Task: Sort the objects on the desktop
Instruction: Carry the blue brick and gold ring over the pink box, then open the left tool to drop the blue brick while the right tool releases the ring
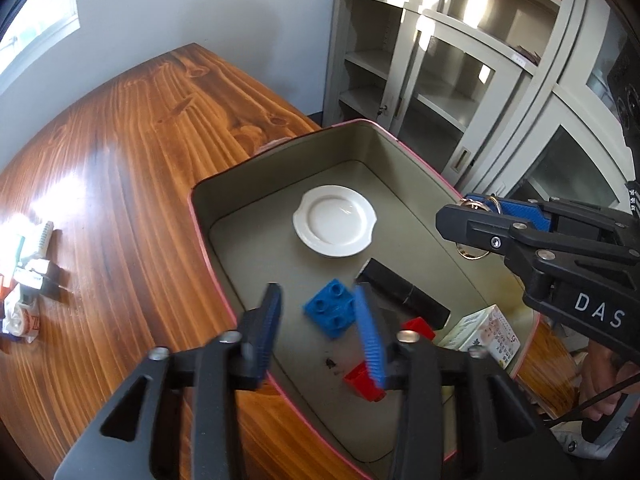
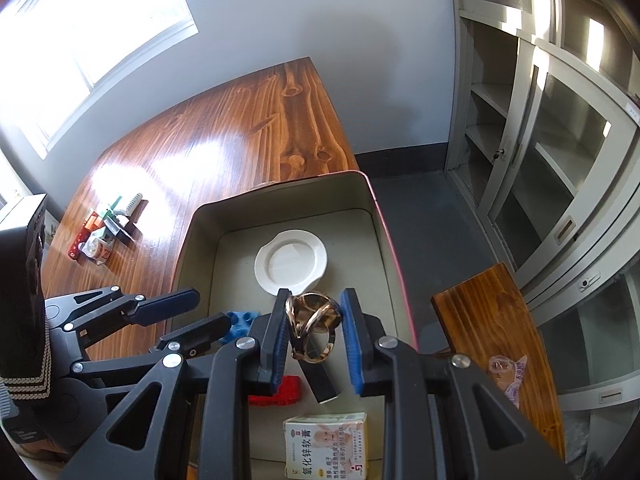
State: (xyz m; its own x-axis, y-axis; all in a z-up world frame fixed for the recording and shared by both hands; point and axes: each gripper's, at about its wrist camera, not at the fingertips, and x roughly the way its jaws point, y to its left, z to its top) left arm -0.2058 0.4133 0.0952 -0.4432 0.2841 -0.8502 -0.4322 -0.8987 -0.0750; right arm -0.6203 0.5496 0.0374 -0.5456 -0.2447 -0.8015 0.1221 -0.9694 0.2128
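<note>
My left gripper [image 1: 318, 290] hangs open over the open tin box [image 1: 212, 216]. A blue brick [image 1: 330, 312] lies on the box floor under its tips, free of the pads. My right gripper [image 2: 315, 296] is shut on a set of linked gold rings [image 2: 314, 324], held above the box [image 2: 280, 196]. In the left wrist view it [image 1: 452, 220] comes in from the right. Also in the box are a white plate [image 1: 334, 226], a black bar [image 1: 404, 294], red bricks [image 1: 364, 380] and a medicine carton [image 2: 324, 444].
A heap of small items [image 1: 28, 280] lies on the wooden table [image 1: 140, 140] to the left of the box. Grey glass-door cabinets [image 1: 440, 80] stand behind and to the right. A wrapped packet [image 2: 508, 372] rests on a wooden board at the right.
</note>
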